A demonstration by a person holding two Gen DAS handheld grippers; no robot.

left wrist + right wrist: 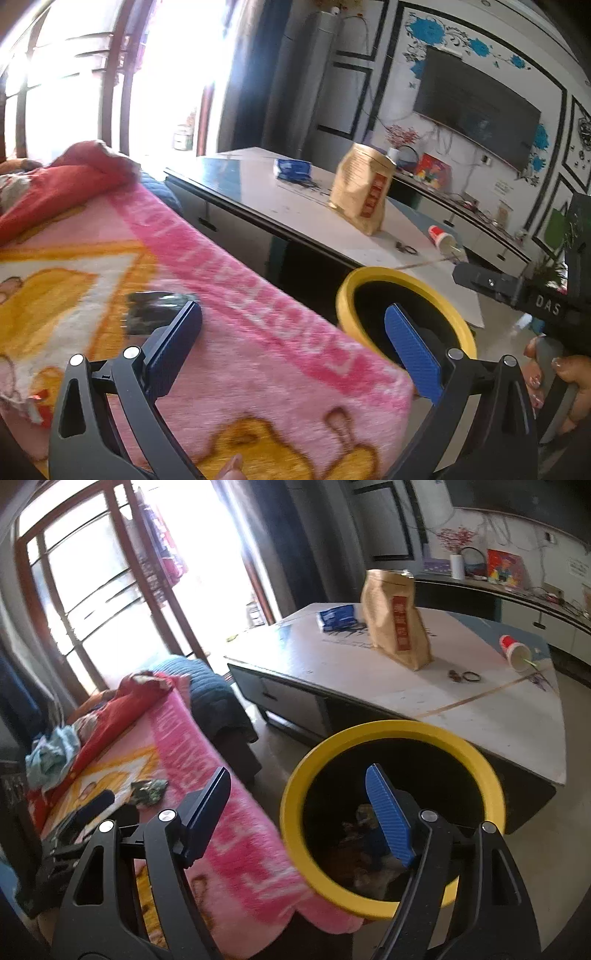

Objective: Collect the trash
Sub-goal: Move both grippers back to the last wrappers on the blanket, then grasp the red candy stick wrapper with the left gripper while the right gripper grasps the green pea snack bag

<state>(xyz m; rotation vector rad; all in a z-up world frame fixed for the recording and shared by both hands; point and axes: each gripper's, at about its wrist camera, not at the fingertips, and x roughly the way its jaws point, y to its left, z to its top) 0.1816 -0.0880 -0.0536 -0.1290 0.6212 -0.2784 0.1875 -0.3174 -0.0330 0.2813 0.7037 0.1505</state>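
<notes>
Midway, by the look of it, through a living-room clean-up: the right gripper [295,812] hangs with its jaws spread and nothing between them, one blue pad over the mouth of the yellow-rimmed bin [491,771]. Scraps of paper and wrapper [360,812] already lie in the bin's dark bottom, so some of the collecting appears done. The left gripper [295,339] likewise stands wide and empty, straddling the edge of the pink blanket [258,332] that covers the seat beside the bin. Just past its left pad, a crumpled dark-green wrapper [147,792] lies on the blanket, untouched and likely the nearest piece still to be picked up. A person's hand [565,384] grips the right tool's handle at the frame edge in the left wrist view.

Farther off, on the low white table [369,686] behind the bin, more candidates wait: a red paper cup [515,651] tipped on its side with a straw, small dark bits [463,675] near it, a standing brown paper bag [397,624] and a blue packet [338,617]. Whether the bag and packet count as trash cannot be told. Most of the job, judging by what remains out, looks still ahead.
</notes>
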